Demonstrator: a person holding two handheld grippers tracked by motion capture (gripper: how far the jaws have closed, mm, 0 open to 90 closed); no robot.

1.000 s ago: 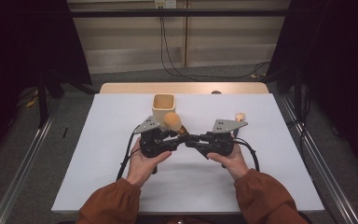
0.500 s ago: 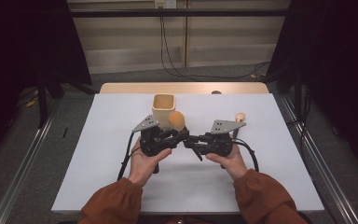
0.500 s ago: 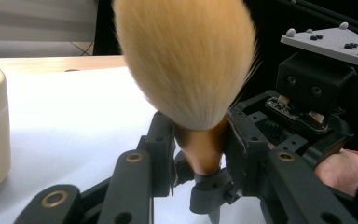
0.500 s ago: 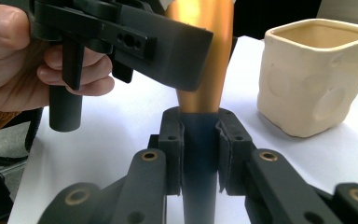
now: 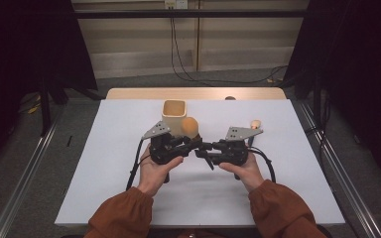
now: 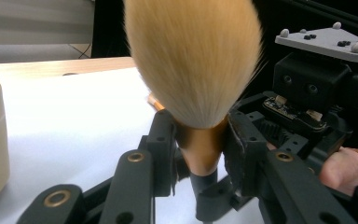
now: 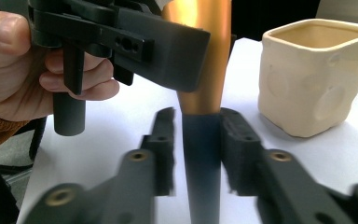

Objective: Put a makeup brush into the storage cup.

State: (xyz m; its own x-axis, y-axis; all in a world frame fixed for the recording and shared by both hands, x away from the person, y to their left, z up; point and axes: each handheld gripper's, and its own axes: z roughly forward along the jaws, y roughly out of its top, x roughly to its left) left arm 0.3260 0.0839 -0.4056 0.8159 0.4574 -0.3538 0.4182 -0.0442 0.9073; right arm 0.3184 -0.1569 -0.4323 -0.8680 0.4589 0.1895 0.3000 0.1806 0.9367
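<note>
Near the middle of the white desk (image 5: 104, 163), a little toward its far edge, a person holds a makeup brush (image 6: 193, 65) between two sets of tongs. The left tongs (image 6: 200, 144) are clamped on the brush's copper-coloured collar, just under the bristles; both pads press on it. In the high view the fluffy tan head of the brush (image 5: 190, 127) stands up above the left tongs (image 5: 194, 143) and sits just beside the cream cup (image 5: 173, 115), which stands on the desk toward the far edge.

The right tongs (image 7: 196, 140) face the left ones, and the dark handle of the brush (image 7: 202, 154) runs between their jaws. Those jaws have just been opening: a thin gap shows on the left side of the handle, so the pads no longer press on it, and the jaws look blurred. In the high view the right tongs (image 5: 208, 151) meet the left ones nose to nose.

In the right gripper view the cream cup (image 7: 314, 77) stands to the right of the brush, upright, with shallow dents in its wall. A second small brush (image 5: 254, 124) lies on the desk toward the far right, apart from the hands.
</note>
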